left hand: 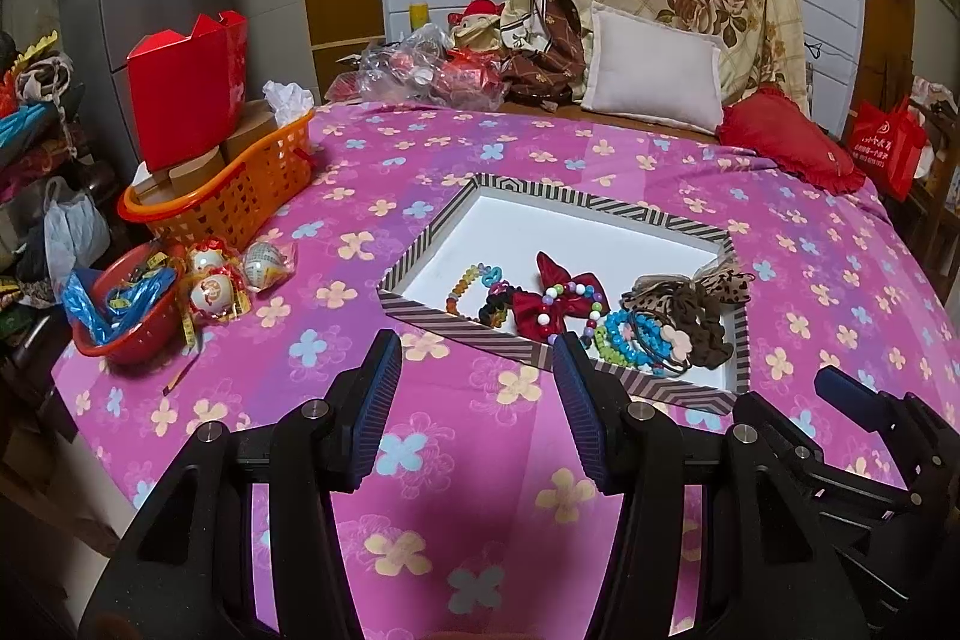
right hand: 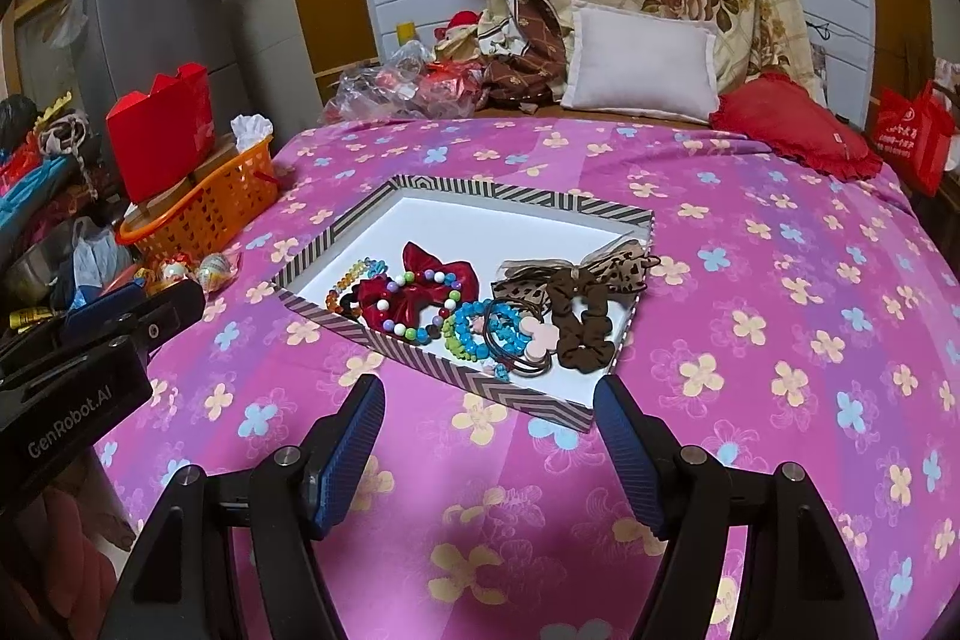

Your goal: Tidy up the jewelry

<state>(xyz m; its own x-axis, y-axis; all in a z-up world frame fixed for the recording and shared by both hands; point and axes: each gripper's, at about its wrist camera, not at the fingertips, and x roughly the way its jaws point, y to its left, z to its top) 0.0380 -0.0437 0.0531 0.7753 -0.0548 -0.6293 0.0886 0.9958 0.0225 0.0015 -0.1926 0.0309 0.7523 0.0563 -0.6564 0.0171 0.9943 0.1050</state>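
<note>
Left of the tray (right hand: 336,226) sits an orange basket (right hand: 204,214). The left gripper (left hand: 477,358) hovers at the tray's near edge, jaws apart, empty. Inside the tray lie bracelets (right hand: 474,331), a red bow (right hand: 420,292) and brown scrunchies (right hand: 579,322). The right gripper (right hand: 489,403) hangs just before the tray, jaws wide, holding nothing.

Dim, warm indoor light, perhaps from overhead; soft shadows fall on the bedspread (left hand: 456,490) near the lens. Fisheye edges bend and darken.

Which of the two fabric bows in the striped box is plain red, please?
The red bow under the multicoloured bead bracelet; the other, leopard-print bow is tan with dark spots.
</note>
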